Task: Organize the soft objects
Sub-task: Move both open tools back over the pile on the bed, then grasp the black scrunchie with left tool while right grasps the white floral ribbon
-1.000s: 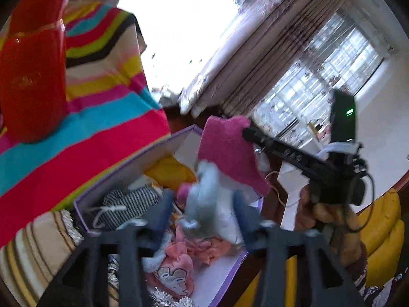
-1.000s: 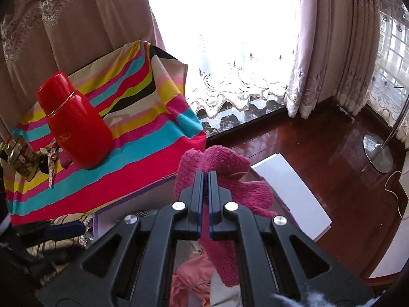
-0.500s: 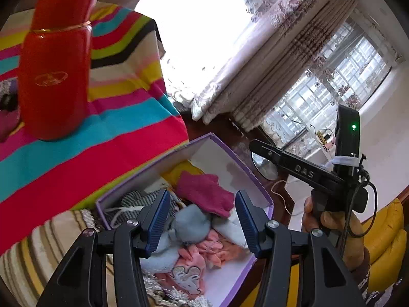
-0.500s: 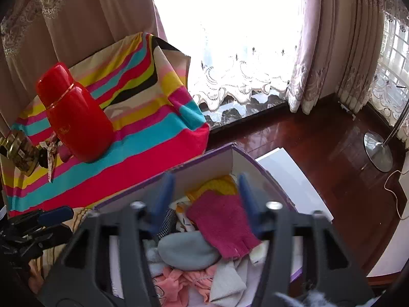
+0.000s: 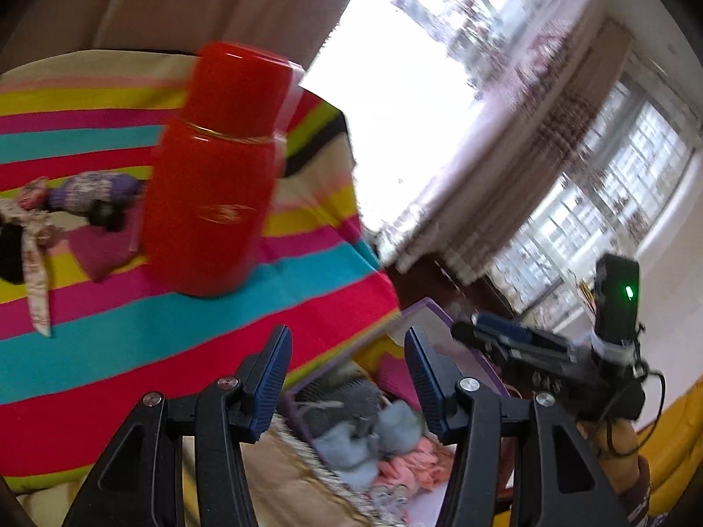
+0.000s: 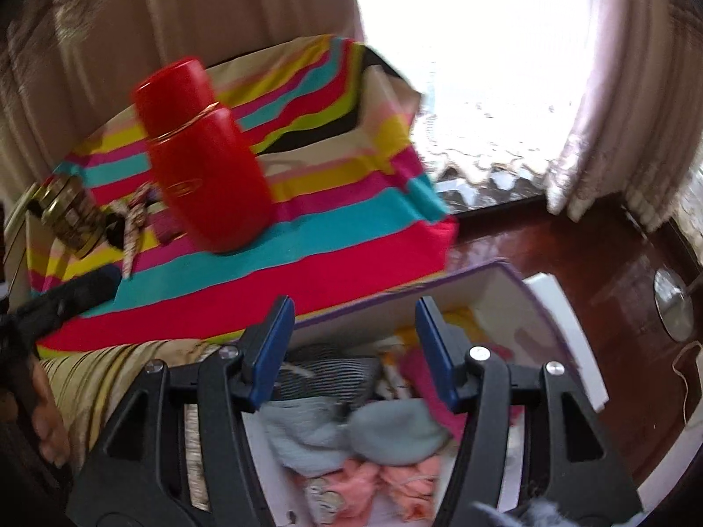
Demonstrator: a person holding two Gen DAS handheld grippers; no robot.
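Both claws stand spread with nothing between the pads. The right claw [image 6: 351, 351] hangs over the open purple-edged cardboard box [image 6: 505, 276], probably free to fetch more. The left claw [image 5: 347, 377] hovers at the box's near edge, angled toward the striped cloth.

The soft things sit in the box so they stay together: a magenta knitted mitten [image 6: 422, 373], grey-blue woolly socks [image 6: 395, 434] and pink baby clothes [image 6: 395, 483].

Beyond, on the counter's bright striped cloth [image 5: 132, 329], a glossy red plastic flask [image 5: 215, 171] stands upright near its right edge. A small purple patterned fabric piece [image 5: 88, 191] lies at the left edge, seemingly still to collect.
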